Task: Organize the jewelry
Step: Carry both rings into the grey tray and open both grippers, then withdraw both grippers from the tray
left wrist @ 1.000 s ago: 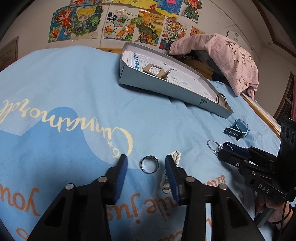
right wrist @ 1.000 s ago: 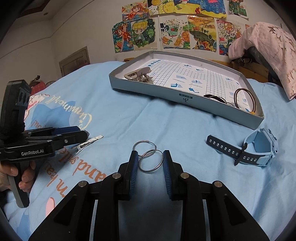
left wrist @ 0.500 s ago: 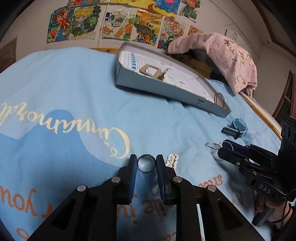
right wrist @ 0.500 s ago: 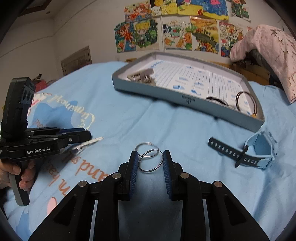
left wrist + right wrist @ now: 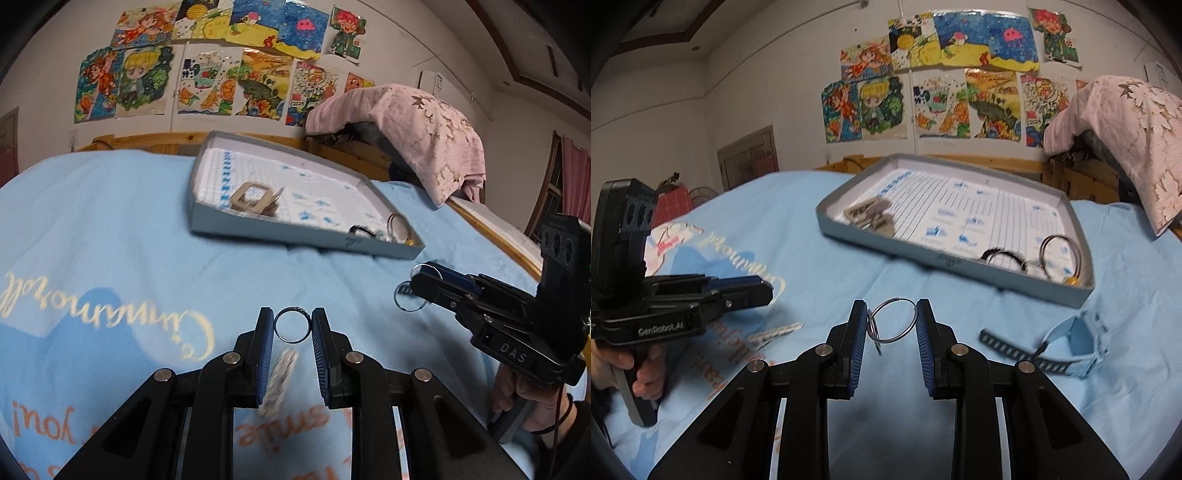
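Note:
My left gripper [image 5: 293, 325] is shut on a small silver ring [image 5: 300, 311], held upright above the blue bedsheet. A blurred white clip [image 5: 280, 380] lies on the sheet below the fingers. My right gripper [image 5: 892, 319] is shut on a pair of linked silver hoops [image 5: 897, 299], also off the sheet; it shows at the right of the left wrist view [image 5: 424, 280]. The left gripper [image 5: 753, 291] appears at the left of the right wrist view. Beyond both sits a grey tray [image 5: 923, 254] holding a beige hair claw [image 5: 871, 218], a black band and hoops.
A pale blue watch [image 5: 1071, 347] lies on the sheet to the right of the right gripper, near the tray's corner. A pink cloth [image 5: 424, 125] hangs over the wooden headboard behind the tray. A person's hand [image 5: 642, 373] grips the left handle.
The left jaws closed on the silver ring and lifted it off the sheet. The right gripper rose too, carrying the linked hoops. The tray now looks lower and nearer in both views.

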